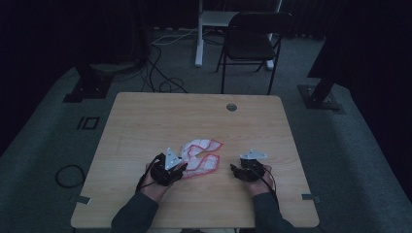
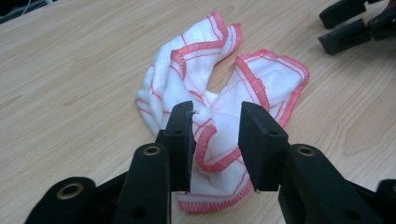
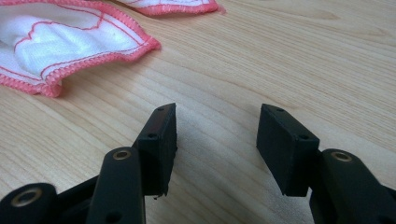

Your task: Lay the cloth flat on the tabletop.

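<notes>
Here the cloth [image 2: 219,107] lies bunched between the left gripper [image 2: 217,140]'s parted, unclenched jaws.

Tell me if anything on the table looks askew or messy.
The cloth is the odd thing: it lies crumpled and twisted near the middle of the table, its red-stitched edges folded over each other rather than flat. The left gripper is open over its near end; the right gripper is open above bare wood.
</notes>
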Available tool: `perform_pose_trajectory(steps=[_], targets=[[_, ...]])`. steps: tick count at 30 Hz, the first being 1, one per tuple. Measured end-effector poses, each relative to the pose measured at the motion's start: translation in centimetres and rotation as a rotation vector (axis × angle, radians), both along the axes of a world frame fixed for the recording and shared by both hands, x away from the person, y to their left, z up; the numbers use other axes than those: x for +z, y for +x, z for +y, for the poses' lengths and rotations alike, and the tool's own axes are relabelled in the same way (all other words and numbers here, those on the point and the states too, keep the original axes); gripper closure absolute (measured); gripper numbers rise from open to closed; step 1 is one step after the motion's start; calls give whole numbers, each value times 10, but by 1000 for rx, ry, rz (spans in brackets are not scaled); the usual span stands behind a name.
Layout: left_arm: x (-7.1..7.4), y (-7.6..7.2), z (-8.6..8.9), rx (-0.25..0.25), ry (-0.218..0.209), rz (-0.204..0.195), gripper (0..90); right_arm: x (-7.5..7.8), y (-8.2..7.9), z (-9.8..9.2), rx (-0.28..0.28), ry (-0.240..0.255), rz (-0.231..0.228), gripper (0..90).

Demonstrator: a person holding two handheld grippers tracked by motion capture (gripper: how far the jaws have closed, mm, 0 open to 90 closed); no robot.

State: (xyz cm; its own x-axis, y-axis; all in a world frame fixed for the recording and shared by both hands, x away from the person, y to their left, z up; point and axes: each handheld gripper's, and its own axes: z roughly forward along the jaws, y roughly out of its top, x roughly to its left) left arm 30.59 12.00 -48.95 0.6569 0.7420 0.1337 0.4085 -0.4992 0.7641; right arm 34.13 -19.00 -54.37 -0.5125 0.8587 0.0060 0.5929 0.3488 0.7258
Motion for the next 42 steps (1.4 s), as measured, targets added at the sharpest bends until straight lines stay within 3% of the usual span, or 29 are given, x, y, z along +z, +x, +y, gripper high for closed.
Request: perform_pose_trajectory(steps=[5,7,12,18,24,32,42], targets=[[-9,7,-6,9,67,5,655,0,0,0,2,1,-2,476],[-11,10,-6,26,82,7,709,0,0,0,2,2,-3,476],[-10,13,1,61,64,6,860,0,0,0,2,1,-3,476],[-4,16,15,121,-22,6,868,0,0,1,0,-1,-2,495],[-6,19,29,182,-72,23,861,1,-1,3,11,-5,4,529],[-14,26,42,220,-69,55,839,10,-4,14,50,-22,-28,537],[-25,29,48,244,-57,81,842,19,6,31,73,25,-42,537]])
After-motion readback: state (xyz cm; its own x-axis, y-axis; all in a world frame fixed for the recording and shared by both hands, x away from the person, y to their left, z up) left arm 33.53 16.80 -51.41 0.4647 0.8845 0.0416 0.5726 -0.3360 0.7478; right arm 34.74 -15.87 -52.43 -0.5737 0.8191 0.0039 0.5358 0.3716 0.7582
